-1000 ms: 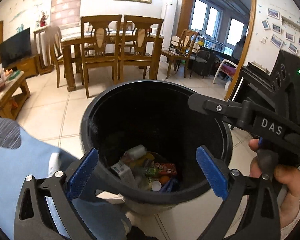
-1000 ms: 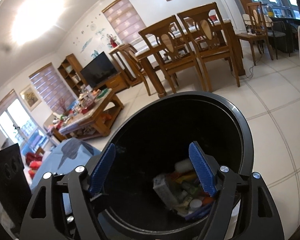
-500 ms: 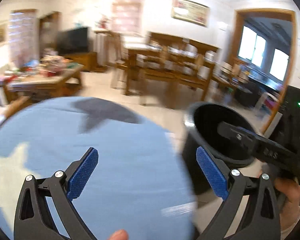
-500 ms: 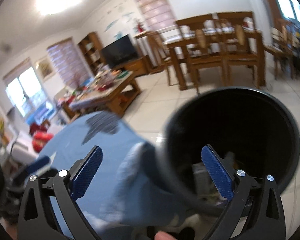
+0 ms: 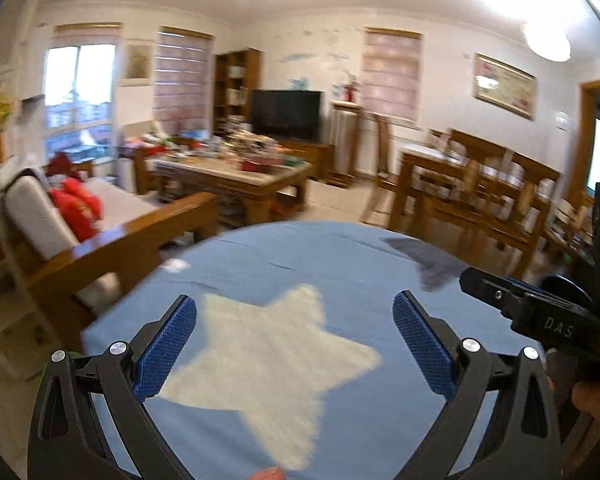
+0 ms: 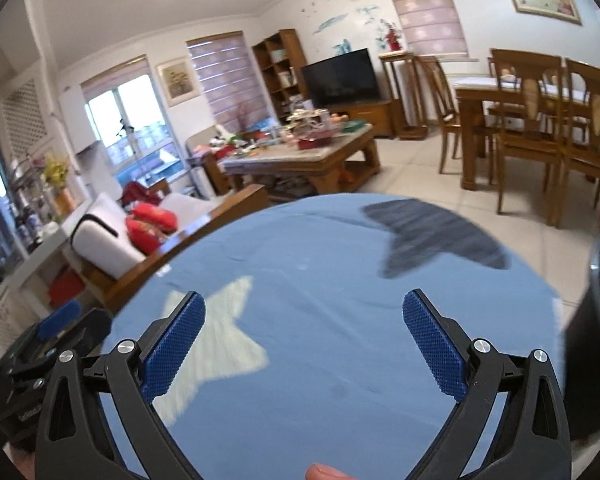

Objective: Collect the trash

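Observation:
My left gripper (image 5: 296, 344) stands open, with nothing between its blue pads (image 5: 166, 346). It hovers over a round blue cloth surface (image 5: 340, 264) bearing a white star (image 5: 268, 364) and a grey star (image 5: 432, 268). My right gripper (image 6: 304, 344) is also open and empty over the same blue cloth (image 6: 320, 264). The black trash bin (image 6: 596, 320) shows only as a dark wall at the right edge; its contents are hidden. A small white scrap (image 5: 174, 266) lies at the cloth's far left edge; what it is I cannot tell.
Beyond the cloth stand a cluttered wooden coffee table (image 6: 320, 152), a wooden sofa (image 5: 112, 240) with red cushions (image 5: 76, 208), and a dining table with chairs (image 6: 540, 120). A TV (image 6: 340, 76) stands at the back wall. Tiled floor lies between them.
Both grippers swung left, away from the bin's mouth and over the blue cloth. The bin slid to the right edge. The right gripper's jaws widened early on.

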{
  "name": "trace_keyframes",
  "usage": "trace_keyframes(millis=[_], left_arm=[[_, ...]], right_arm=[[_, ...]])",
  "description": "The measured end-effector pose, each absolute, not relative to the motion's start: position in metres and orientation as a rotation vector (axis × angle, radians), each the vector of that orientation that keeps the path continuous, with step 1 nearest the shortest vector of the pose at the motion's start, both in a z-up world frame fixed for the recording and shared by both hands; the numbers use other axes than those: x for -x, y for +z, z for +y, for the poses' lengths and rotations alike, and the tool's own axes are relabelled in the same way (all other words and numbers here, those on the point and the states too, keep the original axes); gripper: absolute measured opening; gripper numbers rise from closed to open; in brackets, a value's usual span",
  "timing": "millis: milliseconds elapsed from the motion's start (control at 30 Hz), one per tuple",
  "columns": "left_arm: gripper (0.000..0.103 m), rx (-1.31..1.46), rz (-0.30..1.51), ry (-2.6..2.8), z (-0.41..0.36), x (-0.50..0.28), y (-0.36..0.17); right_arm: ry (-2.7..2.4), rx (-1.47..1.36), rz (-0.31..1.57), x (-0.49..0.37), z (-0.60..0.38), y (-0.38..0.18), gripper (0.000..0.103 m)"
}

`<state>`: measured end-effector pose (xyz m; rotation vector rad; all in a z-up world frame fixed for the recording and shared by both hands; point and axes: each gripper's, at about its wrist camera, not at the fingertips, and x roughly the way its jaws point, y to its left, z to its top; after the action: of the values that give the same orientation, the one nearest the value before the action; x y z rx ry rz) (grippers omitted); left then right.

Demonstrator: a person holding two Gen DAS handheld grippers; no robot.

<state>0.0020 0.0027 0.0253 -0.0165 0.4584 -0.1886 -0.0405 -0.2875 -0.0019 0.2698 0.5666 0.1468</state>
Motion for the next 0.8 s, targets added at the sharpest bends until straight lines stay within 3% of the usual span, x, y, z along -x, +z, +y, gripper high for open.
trace_keyframes(millis=[267,800], left_arm=[[0.098,0.093,0.447,-0.097,0.046,-0.018,0.019],[0.098,0.087,0.487,0.046,0.057,-0.018,0.001]], right_arm=[[0.201,-0.192,0.542,-0.012,-0.217,-0.007,0.098],[0.256,-0.159,0.533,-0.004,-0.224,-0.024,0.098]])
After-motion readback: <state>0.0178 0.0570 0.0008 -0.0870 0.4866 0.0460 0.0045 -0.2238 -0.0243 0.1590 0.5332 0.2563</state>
